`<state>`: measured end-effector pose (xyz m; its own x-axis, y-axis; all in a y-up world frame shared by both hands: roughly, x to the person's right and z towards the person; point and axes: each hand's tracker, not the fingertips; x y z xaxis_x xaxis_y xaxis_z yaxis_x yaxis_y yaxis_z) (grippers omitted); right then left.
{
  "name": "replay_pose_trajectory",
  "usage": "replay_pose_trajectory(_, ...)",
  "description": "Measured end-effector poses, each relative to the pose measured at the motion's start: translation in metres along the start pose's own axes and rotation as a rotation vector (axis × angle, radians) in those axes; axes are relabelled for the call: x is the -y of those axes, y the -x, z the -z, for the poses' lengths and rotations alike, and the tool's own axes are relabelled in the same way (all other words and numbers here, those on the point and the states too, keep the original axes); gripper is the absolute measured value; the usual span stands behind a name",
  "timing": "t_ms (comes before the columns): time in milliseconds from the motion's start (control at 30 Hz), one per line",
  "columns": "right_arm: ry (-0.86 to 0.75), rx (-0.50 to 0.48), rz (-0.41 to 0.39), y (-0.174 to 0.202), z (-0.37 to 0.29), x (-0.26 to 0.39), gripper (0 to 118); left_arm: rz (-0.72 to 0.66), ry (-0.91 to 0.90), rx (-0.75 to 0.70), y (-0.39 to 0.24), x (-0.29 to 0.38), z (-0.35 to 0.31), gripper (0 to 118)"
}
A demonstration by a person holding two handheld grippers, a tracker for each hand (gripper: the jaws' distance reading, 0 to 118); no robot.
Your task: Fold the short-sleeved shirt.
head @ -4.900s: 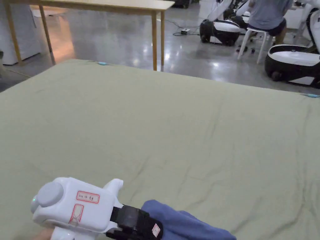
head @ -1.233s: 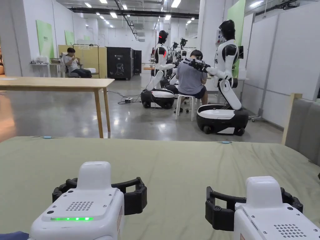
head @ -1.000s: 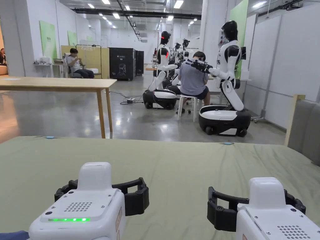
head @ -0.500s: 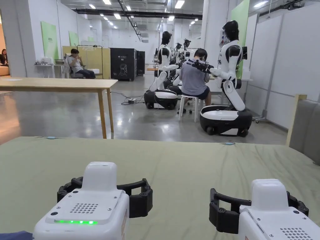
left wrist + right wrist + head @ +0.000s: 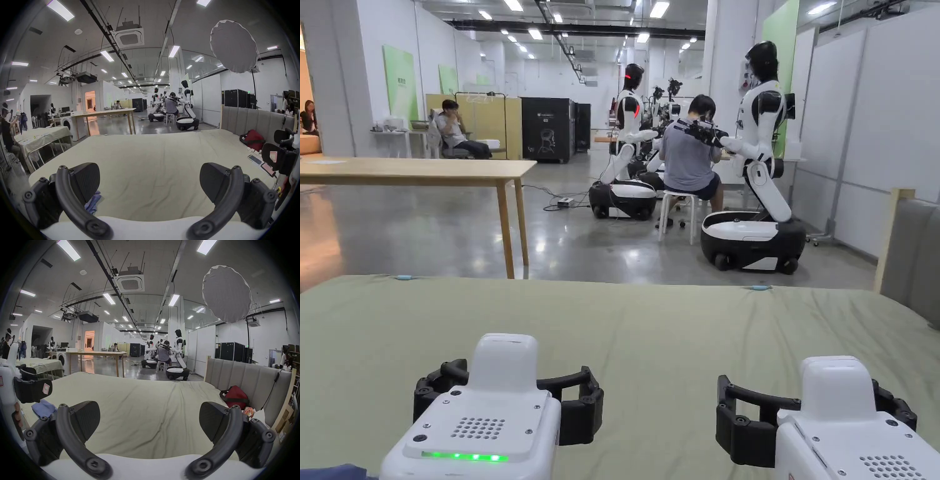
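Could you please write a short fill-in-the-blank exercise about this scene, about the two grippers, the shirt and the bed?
1. The jaws of the left gripper and the right gripper stand ____.
2. The colour of the shirt is ____.
3. The shirt lies on the bed nearer to the ____ gripper.
4. The bag by the headboard is ____ in colour.

Missing words: open; blue; left; red
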<state>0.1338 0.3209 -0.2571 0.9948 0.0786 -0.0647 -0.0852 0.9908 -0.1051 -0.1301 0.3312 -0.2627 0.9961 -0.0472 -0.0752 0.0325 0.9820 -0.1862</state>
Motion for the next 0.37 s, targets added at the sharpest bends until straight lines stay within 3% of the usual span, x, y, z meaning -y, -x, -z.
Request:
replay_pose_trajectory(233,-0.002,-0.018,-0.001,0.0021,-0.0010,0.0003,118,0.045,0.009,-0.090,-0.0049,0.0021,0.0027,118)
replay_pose_trajectory(367,-0.003,-0.021,-0.005,0.0042,-0.0015,-0.0004,118,0.026,-0.022,-0.066,-0.0034,-0.0022,-0.0027,118)
